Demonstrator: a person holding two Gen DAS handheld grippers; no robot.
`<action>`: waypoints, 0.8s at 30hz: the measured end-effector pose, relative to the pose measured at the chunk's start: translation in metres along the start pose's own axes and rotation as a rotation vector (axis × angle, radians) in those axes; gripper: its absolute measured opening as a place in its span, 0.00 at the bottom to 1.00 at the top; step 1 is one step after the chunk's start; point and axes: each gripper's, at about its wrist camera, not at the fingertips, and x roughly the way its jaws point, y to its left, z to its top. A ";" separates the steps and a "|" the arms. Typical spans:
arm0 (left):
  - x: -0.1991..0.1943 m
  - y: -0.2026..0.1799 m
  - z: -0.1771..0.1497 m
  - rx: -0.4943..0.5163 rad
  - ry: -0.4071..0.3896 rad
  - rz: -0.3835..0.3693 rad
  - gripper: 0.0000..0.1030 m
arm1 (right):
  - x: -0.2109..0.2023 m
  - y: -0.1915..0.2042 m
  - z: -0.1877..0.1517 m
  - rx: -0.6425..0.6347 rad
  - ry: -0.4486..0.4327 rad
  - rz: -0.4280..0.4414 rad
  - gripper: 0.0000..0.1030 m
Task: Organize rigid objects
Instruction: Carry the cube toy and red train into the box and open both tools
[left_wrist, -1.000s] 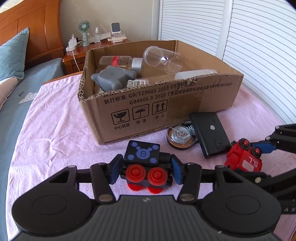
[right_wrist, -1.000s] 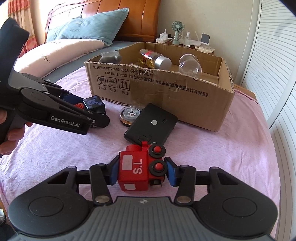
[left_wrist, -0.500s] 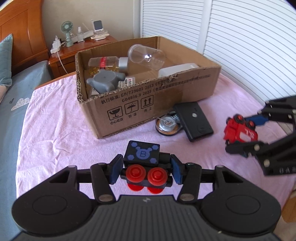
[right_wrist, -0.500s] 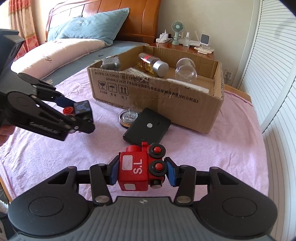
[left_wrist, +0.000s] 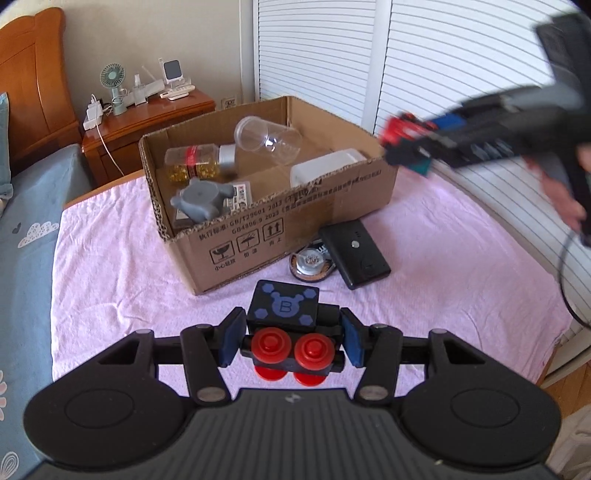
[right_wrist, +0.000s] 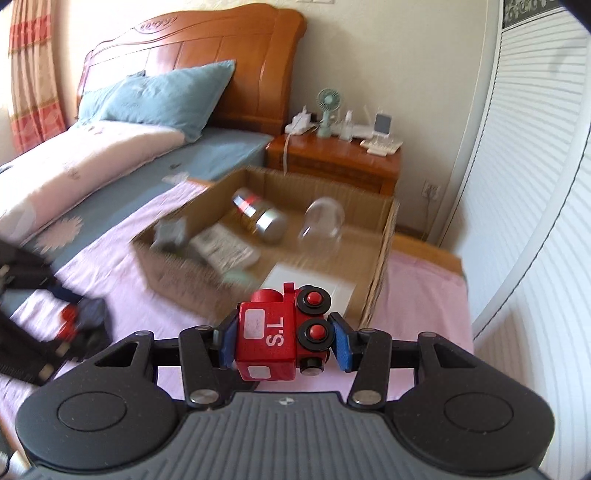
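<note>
My left gripper (left_wrist: 290, 341) is shut on a black toy car (left_wrist: 284, 321) with red wheels and a blue "B" top, held above the pink cloth in front of the cardboard box (left_wrist: 295, 221). My right gripper (right_wrist: 284, 341) is shut on a red toy train (right_wrist: 282, 339) marked "S.L", held in the air by the box's (right_wrist: 380, 266) near right corner. In the left wrist view the right gripper (left_wrist: 406, 142) shows blurred with the red train (left_wrist: 397, 127) over the box's right end. A black power bank (left_wrist: 354, 254) and a round tin (left_wrist: 312, 262) lie on the cloth beside the box.
The box holds a grey star-shaped piece (left_wrist: 201, 195), a jar of yellow capsules (left_wrist: 199, 162), a clear cup (left_wrist: 269, 140) and a white lidded container (left_wrist: 325, 170). A wooden nightstand (left_wrist: 147, 122) with a fan stands behind. Louvred doors (left_wrist: 424, 66) are at the right.
My right gripper has lifted the red train up from beside the power bank to the box's right end. My left gripper has risen and pulled back with the black car.
</note>
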 end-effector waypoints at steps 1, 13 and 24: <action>-0.001 0.000 0.001 0.000 -0.003 0.002 0.52 | 0.007 -0.004 0.007 0.006 -0.001 -0.003 0.53; -0.007 0.001 0.009 0.016 -0.013 0.018 0.52 | 0.088 -0.033 0.044 0.108 0.030 -0.099 0.75; -0.012 -0.002 0.032 0.033 -0.056 0.016 0.52 | 0.050 -0.022 0.023 0.142 0.082 -0.089 1.00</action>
